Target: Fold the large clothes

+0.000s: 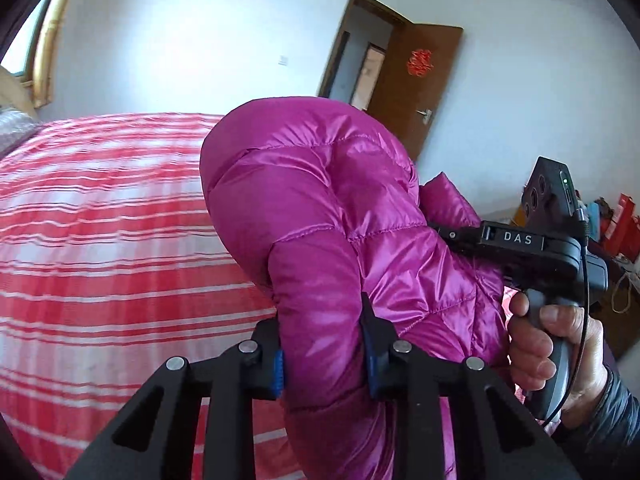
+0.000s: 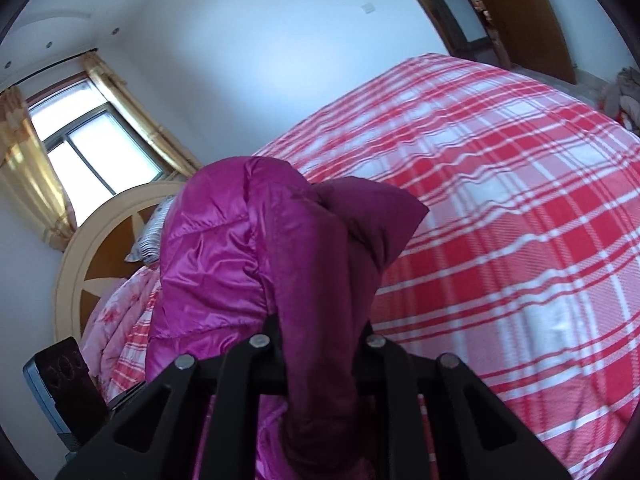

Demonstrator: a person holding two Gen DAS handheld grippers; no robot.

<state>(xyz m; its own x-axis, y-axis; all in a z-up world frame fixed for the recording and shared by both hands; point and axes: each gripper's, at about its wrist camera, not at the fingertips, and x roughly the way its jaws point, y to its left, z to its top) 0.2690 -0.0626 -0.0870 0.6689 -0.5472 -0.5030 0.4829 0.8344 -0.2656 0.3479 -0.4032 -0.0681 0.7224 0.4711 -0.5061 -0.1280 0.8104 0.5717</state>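
Note:
A shiny magenta quilted down jacket (image 1: 320, 208) is held up above the bed. My left gripper (image 1: 324, 344) is shut on a thick fold of it, the fabric bulging up between the blue pads. The right gripper's body (image 1: 532, 248) shows at the right of the left wrist view, held in a hand, its fingers buried in the jacket. In the right wrist view my right gripper (image 2: 320, 328) is shut on a darker matte fold of the jacket (image 2: 224, 248), which hides the fingertips.
A bed with a red and white plaid cover (image 1: 100, 240) fills the space below, also seen in the right wrist view (image 2: 500, 220). A round wooden headboard (image 2: 100, 248), pillow and floral quilt lie at its head. An open brown door (image 1: 416, 80) and red bags (image 1: 620, 224) stand beyond.

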